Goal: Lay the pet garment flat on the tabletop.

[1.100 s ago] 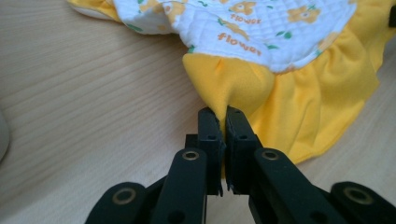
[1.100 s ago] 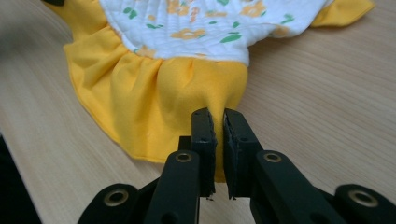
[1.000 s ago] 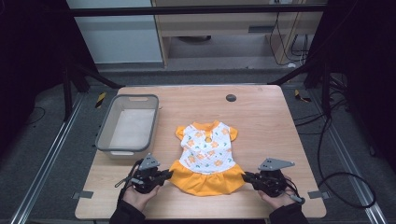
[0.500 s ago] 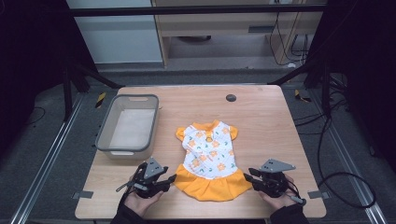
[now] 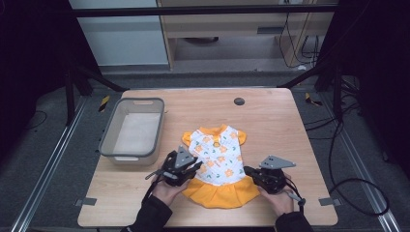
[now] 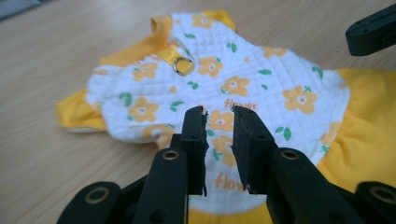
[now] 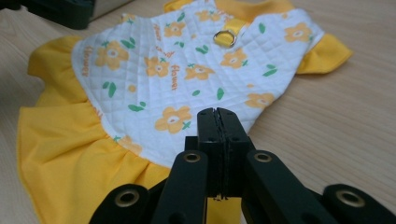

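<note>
Left gripper view: left gripper [image 6: 219,114] jaws slightly parted over the dress [image 6: 261,88] — right gripper [image 7: 217,114] jaws pressed together, pinching its hem.

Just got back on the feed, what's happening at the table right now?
A person works a small yellow flowered dress lying flat on the wooden table. The left hand-held gripper, jaws slightly apart, sits at the dress's left side; the right hand-held gripper is closed at its right edge. A grey bin stands to the left.

One small dress [image 5: 217,164] is lying on one wooden table [image 5: 270,121]. One grey bin [image 5: 134,130] is sitting there too. Two grippers are resting at the dress: the left gripper [image 5: 193,169] and the right gripper [image 5: 250,172]. One metal ring [image 6: 181,65] is showing on the dress.
</note>
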Motion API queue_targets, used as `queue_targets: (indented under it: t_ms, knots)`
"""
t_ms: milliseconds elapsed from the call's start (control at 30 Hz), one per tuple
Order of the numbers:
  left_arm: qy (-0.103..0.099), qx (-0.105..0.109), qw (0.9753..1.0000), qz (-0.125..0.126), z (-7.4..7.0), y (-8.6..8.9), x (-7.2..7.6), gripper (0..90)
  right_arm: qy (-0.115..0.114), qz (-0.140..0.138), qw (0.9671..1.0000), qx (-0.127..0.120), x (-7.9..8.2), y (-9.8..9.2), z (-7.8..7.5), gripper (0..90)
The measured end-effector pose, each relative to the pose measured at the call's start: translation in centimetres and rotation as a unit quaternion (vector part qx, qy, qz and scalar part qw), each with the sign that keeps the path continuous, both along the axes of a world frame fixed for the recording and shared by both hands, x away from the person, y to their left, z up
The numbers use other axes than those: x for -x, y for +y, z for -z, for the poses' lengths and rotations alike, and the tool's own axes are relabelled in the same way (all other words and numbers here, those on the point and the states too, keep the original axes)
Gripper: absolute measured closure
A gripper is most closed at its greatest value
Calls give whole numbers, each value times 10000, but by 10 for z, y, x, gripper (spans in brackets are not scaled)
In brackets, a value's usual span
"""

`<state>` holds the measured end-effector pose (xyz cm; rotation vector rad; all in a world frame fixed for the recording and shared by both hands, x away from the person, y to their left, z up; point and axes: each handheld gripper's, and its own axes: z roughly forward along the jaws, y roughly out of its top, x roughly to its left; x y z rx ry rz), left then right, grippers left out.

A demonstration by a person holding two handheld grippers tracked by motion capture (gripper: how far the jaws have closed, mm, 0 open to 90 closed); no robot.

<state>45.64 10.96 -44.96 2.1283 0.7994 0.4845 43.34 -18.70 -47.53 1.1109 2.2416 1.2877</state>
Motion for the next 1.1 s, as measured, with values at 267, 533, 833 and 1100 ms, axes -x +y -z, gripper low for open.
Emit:
queue_targets:
  t_ms: [267, 533, 833, 1100]
  knots:
    - [578, -351, 9977, -65, 36, 4, -13, 743, 326, -324, 9980, 425, -10, 23, 22, 888]
    - [570, -358, 9977, -80, 43, 14, 1, 733, 509, -469, 9954, 656, -5, 27, 25, 887]
    - [286, -43, 9994, -181, 20, 10, -9, 699, 281, -472, 9979, 340, -2, 27, 14, 898]
    - [599, -378, 9964, -473, 45, 10, -37, 697, 319, -308, 9972, 598, -17, 32, 24, 900]
